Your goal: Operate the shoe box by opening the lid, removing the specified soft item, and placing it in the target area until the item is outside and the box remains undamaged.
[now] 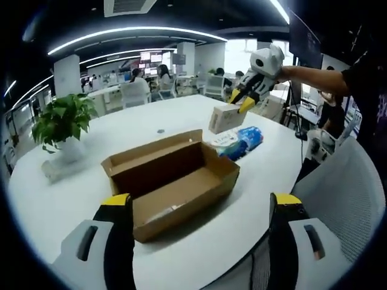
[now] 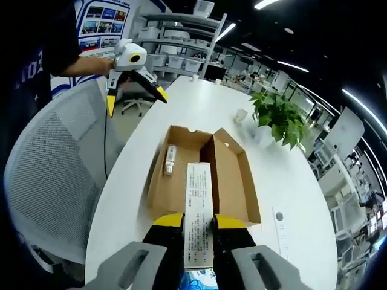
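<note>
Flanking open shoe box: potted plant, blue packet, mesh chair.

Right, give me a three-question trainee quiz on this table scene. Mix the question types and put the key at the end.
1. True or false: the brown cardboard shoe box on the white round table has its lid closed.
2. What is clamped between the fingers of the right gripper?
A) a small pale rectangular carton
B) a shoe
C) nothing
3. Fill in the blank: the left gripper hangs over the near edge of the table with its fingers ____ and nothing between them.

Key: 1 false; 2 A; 3 open.
</note>
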`<act>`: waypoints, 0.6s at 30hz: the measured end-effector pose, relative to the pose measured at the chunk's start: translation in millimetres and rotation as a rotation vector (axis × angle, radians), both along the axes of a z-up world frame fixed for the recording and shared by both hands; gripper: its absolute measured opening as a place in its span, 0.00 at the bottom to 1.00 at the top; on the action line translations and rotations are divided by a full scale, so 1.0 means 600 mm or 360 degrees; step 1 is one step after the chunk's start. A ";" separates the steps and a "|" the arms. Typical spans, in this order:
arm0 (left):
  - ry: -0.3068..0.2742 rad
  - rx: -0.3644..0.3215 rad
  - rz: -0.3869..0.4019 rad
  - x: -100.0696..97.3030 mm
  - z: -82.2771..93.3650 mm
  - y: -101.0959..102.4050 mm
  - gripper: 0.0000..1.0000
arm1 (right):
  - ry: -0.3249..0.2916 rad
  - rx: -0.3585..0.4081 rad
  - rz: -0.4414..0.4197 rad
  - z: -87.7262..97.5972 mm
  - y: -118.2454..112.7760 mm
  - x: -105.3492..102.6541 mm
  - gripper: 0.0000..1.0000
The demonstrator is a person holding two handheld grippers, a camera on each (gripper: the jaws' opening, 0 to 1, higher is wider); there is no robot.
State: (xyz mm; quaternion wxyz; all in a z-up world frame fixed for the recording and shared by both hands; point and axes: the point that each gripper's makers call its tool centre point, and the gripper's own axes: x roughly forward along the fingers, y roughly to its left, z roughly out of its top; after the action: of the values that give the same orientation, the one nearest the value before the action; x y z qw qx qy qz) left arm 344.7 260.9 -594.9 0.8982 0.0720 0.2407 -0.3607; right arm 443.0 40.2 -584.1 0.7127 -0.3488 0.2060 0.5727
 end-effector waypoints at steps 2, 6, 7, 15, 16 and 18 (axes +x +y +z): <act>-0.0002 0.0002 0.0011 0.000 0.000 0.003 0.95 | -0.0008 0.0000 -0.0003 0.001 -0.010 0.002 0.12; -0.0011 0.0006 0.0014 0.000 0.002 0.005 0.99 | -0.0013 -0.0011 -0.0035 0.001 -0.034 0.009 0.12; -0.0010 0.0016 0.0011 -0.001 0.002 0.005 0.99 | -0.0018 -0.0013 -0.0046 0.001 -0.039 0.012 0.12; -0.0011 0.0021 0.0015 -0.003 0.002 0.006 0.99 | -0.0031 -0.0036 -0.0094 0.000 -0.089 0.024 0.12; -0.0009 0.0019 0.0015 -0.003 0.001 0.005 0.99 | -0.0031 -0.0040 -0.0108 -0.001 -0.097 0.027 0.12; -0.0010 0.0007 0.0016 -0.003 0.001 0.004 0.99 | -0.0037 -0.0052 -0.0120 -0.002 -0.113 0.031 0.12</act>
State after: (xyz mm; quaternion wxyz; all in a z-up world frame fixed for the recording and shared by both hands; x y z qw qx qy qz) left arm 343.0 263.3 -594.0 0.9006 0.0739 0.2390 -0.3554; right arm 461.6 -27.8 -585.1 0.7303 -0.3591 0.2202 0.5379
